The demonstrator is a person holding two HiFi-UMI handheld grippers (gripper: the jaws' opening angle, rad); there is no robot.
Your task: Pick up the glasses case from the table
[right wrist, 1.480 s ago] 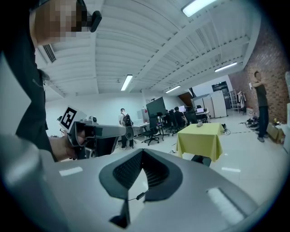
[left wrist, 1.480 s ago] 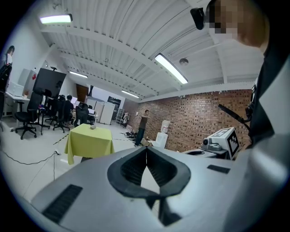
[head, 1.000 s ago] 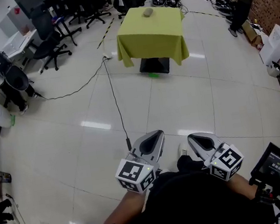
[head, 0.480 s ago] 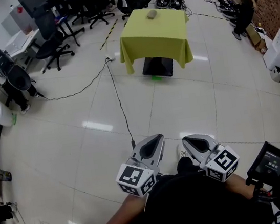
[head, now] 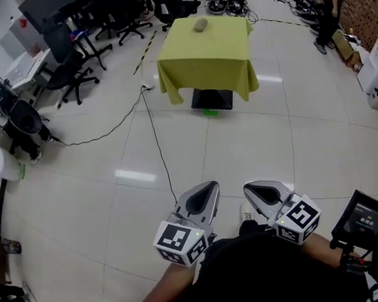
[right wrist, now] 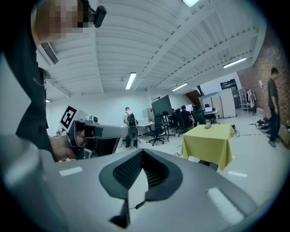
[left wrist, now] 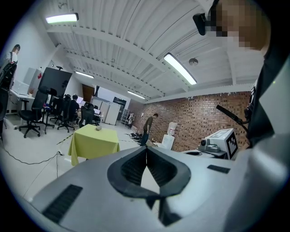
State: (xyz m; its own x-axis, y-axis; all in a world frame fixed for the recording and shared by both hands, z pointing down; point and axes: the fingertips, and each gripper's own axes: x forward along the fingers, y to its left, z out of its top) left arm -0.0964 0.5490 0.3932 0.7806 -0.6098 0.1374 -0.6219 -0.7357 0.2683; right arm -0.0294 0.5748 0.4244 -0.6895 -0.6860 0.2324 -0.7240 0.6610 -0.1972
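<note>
My left gripper (head: 210, 189) and right gripper (head: 252, 189) have jaws pressed together, empty; the glasses case (head: 200, 25) lies on the yellow-draped counter (head: 215, 63), well apart from them.

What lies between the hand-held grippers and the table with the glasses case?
Head view: bare tiled floor, with one black cable running from near the left hand-held gripper toward the table.

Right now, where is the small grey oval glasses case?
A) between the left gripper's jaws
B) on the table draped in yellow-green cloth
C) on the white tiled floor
B: the grey glasses case lies on the yellow-green draped table, near its far edge.
</note>
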